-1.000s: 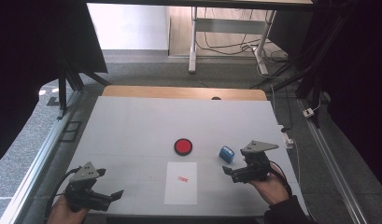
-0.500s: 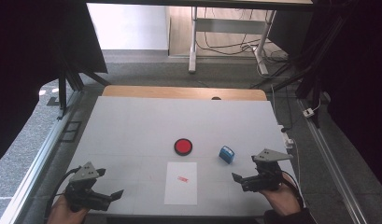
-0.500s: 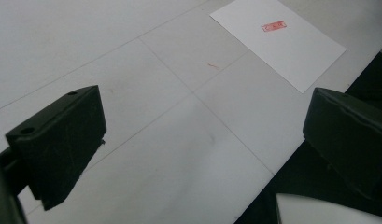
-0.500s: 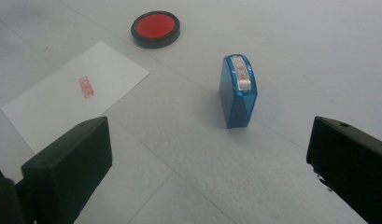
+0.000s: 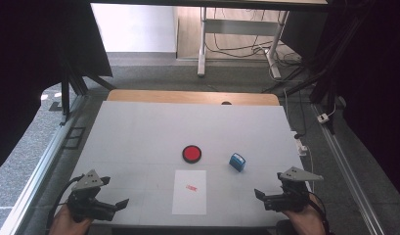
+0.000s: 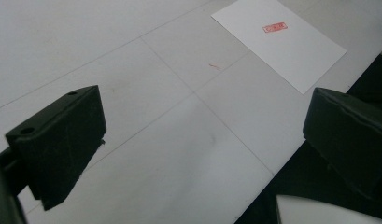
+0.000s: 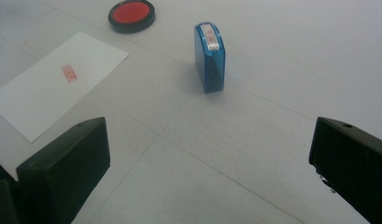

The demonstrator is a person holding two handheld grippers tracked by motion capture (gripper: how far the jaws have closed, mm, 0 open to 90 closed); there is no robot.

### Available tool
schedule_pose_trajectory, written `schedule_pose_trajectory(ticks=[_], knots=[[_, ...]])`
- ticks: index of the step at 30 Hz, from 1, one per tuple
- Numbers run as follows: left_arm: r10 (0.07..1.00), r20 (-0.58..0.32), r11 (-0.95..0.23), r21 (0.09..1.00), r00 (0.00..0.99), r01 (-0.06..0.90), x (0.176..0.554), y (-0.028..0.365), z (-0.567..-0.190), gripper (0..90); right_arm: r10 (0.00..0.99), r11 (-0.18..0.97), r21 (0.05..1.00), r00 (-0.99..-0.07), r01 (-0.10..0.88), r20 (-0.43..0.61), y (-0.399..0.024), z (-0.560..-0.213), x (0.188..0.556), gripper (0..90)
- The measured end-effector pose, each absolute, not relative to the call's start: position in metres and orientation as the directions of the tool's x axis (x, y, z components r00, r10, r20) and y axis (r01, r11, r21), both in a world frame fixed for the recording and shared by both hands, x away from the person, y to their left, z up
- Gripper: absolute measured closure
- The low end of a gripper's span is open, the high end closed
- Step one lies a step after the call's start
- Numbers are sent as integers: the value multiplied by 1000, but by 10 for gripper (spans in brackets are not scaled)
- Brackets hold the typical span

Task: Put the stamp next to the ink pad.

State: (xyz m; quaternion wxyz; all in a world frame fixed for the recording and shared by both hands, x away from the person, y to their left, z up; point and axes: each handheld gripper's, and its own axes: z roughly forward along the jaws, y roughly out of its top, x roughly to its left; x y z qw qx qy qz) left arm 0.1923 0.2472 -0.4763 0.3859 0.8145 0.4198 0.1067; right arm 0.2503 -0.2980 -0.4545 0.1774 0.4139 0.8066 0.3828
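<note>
Blue stamp [image 7: 209, 57] stands upright on the table, near the stamped paper [image 7: 58, 80].

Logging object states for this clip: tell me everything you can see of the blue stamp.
The blue stamp is a small block of glossy, slightly see-through blue plastic, narrow and taller than it is thick. Its upturned face carries a white strip with small red marks. It stands alone on the grey table, right of the round red ink pad and beyond the right edge of the white paper. Nothing touches it; the open right gripper sits nearer the person, apart from it.
</note>
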Motion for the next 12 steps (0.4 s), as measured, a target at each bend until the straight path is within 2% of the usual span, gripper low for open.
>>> schedule_pose_trajectory(ticks=[12], knots=[[768,-154,-347,716,622,606,193,247,-476,0,826,332,754,-561,567,58,-308,-454,240,0]])
